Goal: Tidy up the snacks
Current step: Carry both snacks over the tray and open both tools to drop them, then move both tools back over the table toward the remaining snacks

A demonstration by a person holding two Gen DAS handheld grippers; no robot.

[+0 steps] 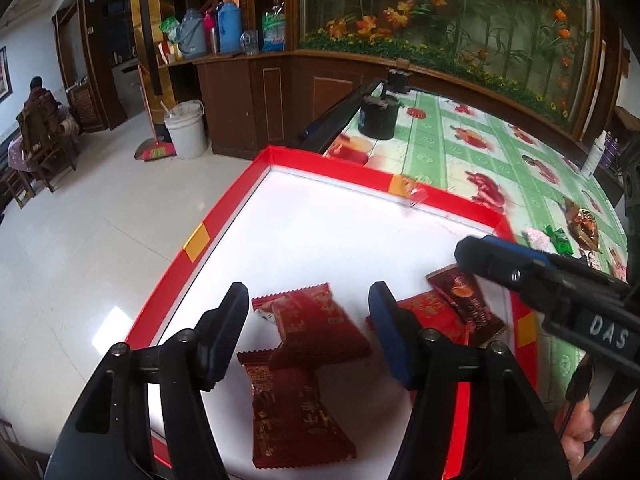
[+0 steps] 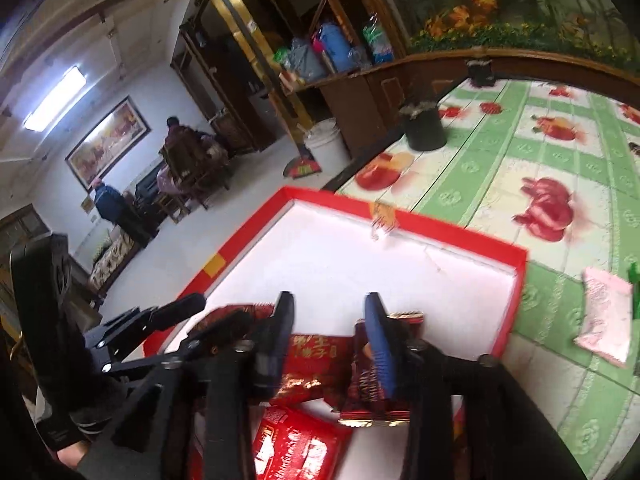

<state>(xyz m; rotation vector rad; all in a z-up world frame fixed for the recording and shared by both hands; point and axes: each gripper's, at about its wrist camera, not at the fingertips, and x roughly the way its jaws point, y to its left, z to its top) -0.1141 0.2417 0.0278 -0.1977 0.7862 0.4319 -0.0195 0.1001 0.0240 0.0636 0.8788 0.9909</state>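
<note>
A shallow red box with a white floor (image 1: 320,232) (image 2: 352,256) lies at the table's edge. Several red and dark red snack packets lie in its near part. My left gripper (image 1: 308,320) is open and empty, hovering above a red packet (image 1: 320,324) that overlaps another one (image 1: 292,412). My right gripper (image 2: 330,336) is open and empty over a red packet (image 2: 316,360) and a dark brown packet (image 2: 376,396). A bright red packet (image 2: 300,444) lies nearer. In the left wrist view the right gripper (image 1: 500,256) reaches in above the brown packet (image 1: 468,296).
The table has a green and white fruit-print cloth (image 1: 460,152). On it stand two black pots (image 1: 378,118) (image 2: 424,126). A pink packet (image 2: 604,316) and green and brown wrapped snacks (image 1: 576,228) lie right of the box. The floor drops away left of the box.
</note>
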